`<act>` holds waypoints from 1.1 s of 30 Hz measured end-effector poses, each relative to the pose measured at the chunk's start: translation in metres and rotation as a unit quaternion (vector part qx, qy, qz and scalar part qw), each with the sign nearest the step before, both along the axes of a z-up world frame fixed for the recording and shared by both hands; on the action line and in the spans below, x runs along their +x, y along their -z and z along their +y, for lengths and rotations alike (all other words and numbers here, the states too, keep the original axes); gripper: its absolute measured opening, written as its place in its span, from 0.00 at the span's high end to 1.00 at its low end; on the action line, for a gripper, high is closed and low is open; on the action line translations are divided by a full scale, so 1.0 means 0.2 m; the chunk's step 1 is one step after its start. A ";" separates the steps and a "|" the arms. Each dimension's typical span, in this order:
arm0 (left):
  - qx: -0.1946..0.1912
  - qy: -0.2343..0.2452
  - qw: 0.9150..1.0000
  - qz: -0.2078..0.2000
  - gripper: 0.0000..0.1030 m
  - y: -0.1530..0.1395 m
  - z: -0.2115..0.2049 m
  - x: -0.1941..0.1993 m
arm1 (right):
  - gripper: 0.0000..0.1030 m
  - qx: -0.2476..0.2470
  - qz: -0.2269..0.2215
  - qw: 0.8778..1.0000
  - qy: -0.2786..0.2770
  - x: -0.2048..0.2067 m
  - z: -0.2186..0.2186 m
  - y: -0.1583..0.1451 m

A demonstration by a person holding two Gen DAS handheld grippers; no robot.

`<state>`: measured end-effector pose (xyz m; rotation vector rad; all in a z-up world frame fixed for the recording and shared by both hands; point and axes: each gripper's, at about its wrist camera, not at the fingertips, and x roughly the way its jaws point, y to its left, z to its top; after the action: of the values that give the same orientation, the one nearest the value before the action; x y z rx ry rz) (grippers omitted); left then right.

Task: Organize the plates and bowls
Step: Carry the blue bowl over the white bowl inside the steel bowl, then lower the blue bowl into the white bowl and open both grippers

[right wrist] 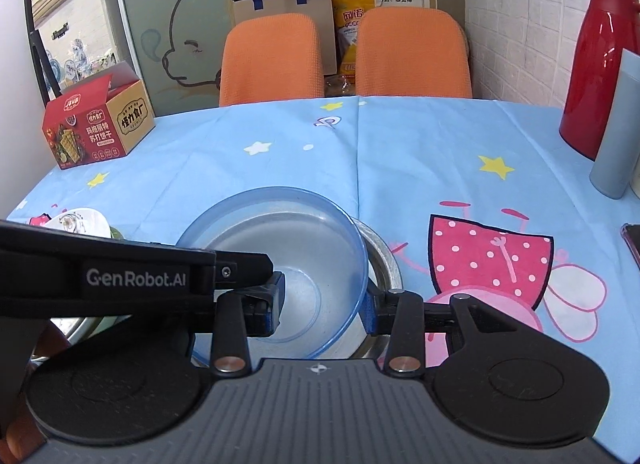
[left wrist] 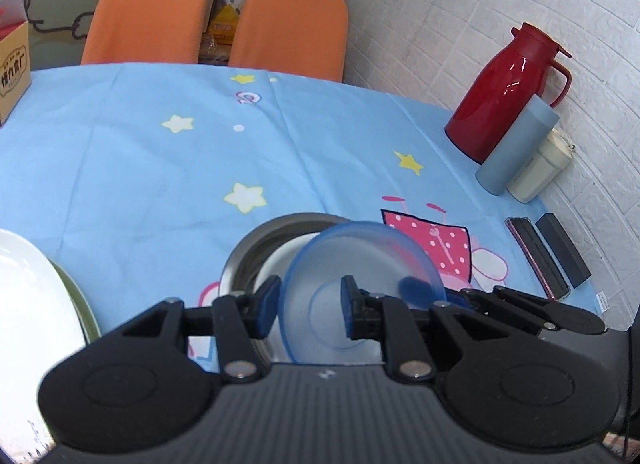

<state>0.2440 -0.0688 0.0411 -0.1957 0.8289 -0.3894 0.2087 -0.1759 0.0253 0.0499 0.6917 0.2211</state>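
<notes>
Our right gripper (right wrist: 322, 304) jaws pinch the translucent blue plastic bowl (right wrist: 280, 248) by its rim; it looks light, slippery, slightly flexible. Left gripper (left wrist: 308, 304) jaws straddle its wall, apparently unclamped.

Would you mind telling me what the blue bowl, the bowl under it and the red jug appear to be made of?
Blue bowl: probably clear tinted plastic, though glass is possible; the surface beneath shows through it.
Bowl under it: looks like stainless steel, grey with a brushed sheen on the rim.
Red jug: glossy red shell with sharp highlights, plastic or lacquered metal; the look leaves that open.
</notes>
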 end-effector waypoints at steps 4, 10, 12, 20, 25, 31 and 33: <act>0.009 -0.012 0.999 -0.034 0.39 -0.06 0.04 -0.03 | 0.30 0.034 -0.005 0.999 0.014 -0.03 -0.08 0.00; -0.016 -0.029 0.998 -0.058 0.30 -0.14 0.17 -0.05 | 0.01 0.039 -0.049 0.997 0.048 -0.12 -0.15 -0.06; -0.021 -0.042 0.997 -0.065 0.29 -0.15 0.20 -0.07 | 0.00 0.040 -0.062 0.996 0.056 -0.17 -0.17 -0.07; -0.029 -0.061 0.996 -0.058 0.24 -0.06 0.26 -0.15 | 0.00 0.068 -0.091 0.988 0.103 -0.35 -0.17 -0.04; -0.029 -0.053 0.997 -0.038 0.23 0.01 0.25 -0.13 | 0.00 0.076 -0.078 0.987 0.122 -0.37 -0.18 0.02; -0.026 -0.026 0.999 -0.002 0.23 0.05 0.25 -0.01 | 0.00 0.056 -0.062 0.989 0.125 -0.30 -0.17 0.05; -0.019 -0.022 1.000 0.004 0.23 0.06 0.24 0.03 | 0.00 0.058 -0.057 0.989 0.123 -0.28 -0.16 0.07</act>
<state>0.2491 -0.0201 0.0286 -0.2508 0.8244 -0.3640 0.1531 -0.2078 0.0107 0.2303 0.5528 0.0260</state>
